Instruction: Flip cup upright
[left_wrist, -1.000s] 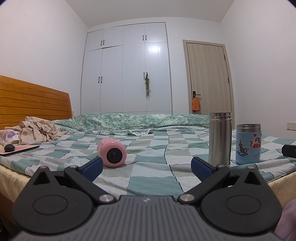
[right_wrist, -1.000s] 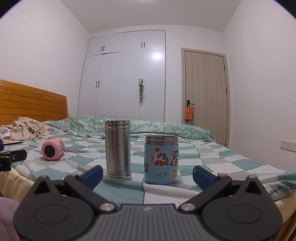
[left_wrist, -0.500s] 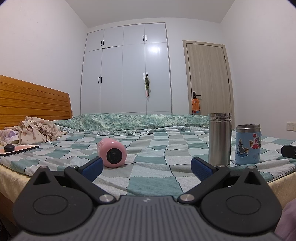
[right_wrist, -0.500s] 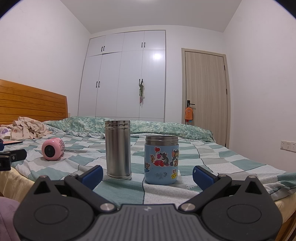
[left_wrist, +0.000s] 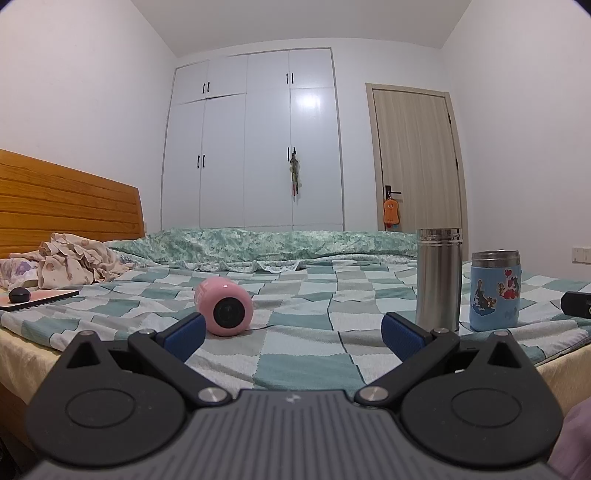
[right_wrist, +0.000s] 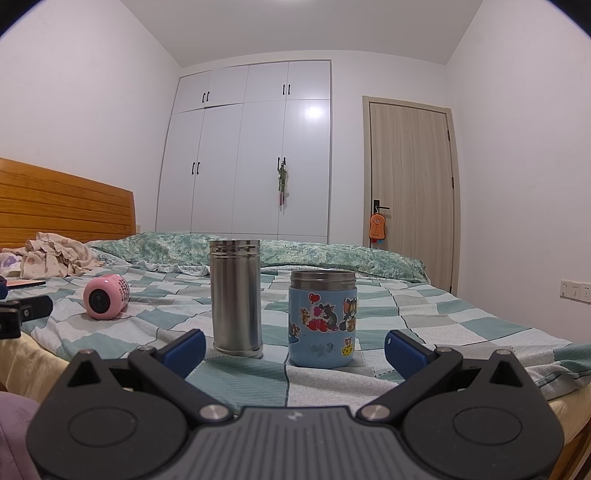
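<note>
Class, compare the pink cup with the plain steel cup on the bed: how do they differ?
The pink cup lies on its side; the steel cup stands upright. Pink is short and coloured; steel is tall and bare metal. Both rest on the checked bedsheet, untouched.

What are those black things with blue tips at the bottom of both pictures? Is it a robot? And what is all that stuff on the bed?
It is not a robot. A person holds a grabbing tool in each hand, and each tool has a camera looking out along its two blue-tipped fingers. One picture comes from the left gripper, the other from the right gripper. Both are open and hold nothing.

On the checked bed lie three cups. The pink cup is tipped on its side, its open end facing the left camera. The tall silver cup and the blue cartoon cup stand upright, side by side. Crumpled clothes sit near the wooden headboard.
</note>
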